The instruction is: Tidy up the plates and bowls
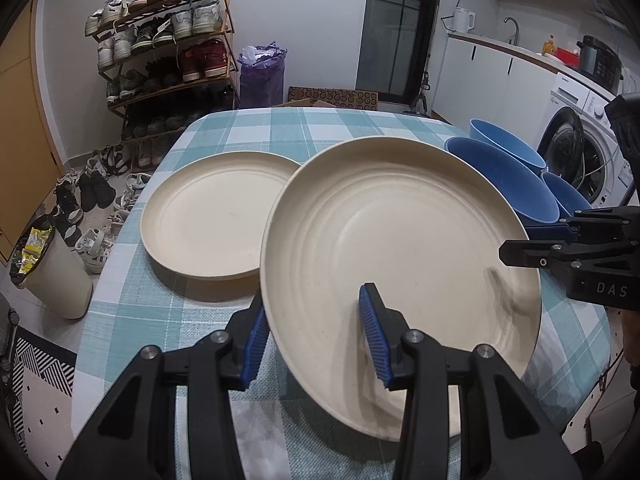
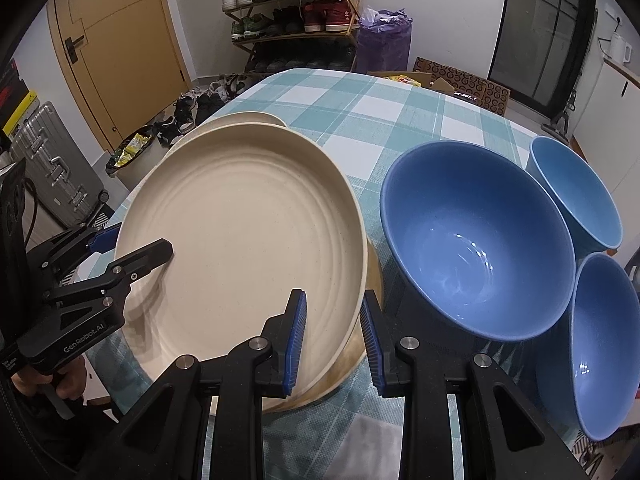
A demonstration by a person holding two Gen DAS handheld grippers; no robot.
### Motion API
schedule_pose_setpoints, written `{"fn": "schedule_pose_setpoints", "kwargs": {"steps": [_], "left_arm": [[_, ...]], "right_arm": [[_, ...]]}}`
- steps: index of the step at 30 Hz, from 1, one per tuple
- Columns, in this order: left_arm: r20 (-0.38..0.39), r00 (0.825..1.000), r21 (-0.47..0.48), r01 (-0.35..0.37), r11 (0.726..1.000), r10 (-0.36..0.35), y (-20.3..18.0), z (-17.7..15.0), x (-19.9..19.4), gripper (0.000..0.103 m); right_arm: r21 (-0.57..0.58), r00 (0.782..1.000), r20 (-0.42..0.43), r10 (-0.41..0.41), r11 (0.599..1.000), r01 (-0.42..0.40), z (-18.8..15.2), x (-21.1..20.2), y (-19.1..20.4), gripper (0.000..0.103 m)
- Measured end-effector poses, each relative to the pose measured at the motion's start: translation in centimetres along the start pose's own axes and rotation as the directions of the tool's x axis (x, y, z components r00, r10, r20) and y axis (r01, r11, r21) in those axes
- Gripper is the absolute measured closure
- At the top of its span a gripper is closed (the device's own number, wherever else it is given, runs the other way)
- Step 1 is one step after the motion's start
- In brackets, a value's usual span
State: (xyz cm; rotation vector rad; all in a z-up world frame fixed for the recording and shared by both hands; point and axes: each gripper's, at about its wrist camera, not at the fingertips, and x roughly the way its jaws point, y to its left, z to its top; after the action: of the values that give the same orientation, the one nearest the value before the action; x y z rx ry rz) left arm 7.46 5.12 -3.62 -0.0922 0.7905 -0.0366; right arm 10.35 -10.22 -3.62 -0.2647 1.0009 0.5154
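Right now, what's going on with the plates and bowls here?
A person holds a gripper in each hand, and both grip one cream plate by opposite rims: the left gripper at one edge, the right gripper at the other. The plate is tilted, over the checked tablecloth. A second cream plate lies flat beside it. Three blue bowls sit clustered on the other side, untouched.

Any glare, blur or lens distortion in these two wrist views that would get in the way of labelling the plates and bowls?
Left wrist view: strong fisheye bending with dark corners; a smeared shadow on the held plate by the right hand-held gripper; otherwise sharp. Right wrist view: same bending; small glare spots inside the nearest blue bowl; plate rims stay clear.
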Motion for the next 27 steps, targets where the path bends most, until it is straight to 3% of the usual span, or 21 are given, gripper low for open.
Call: {"fn": "schedule_pose_setpoints", "kwargs": {"steps": [27], "left_arm": [[-0.039,0.999,0.025,-0.02,0.999,0.021,-0.3,-0.5,1.9,0.061]], "right_arm": [[-0.014,0.997,-0.032,-0.064,0.998,0.063,-1.2,1.8,0.4,0.075]]}}
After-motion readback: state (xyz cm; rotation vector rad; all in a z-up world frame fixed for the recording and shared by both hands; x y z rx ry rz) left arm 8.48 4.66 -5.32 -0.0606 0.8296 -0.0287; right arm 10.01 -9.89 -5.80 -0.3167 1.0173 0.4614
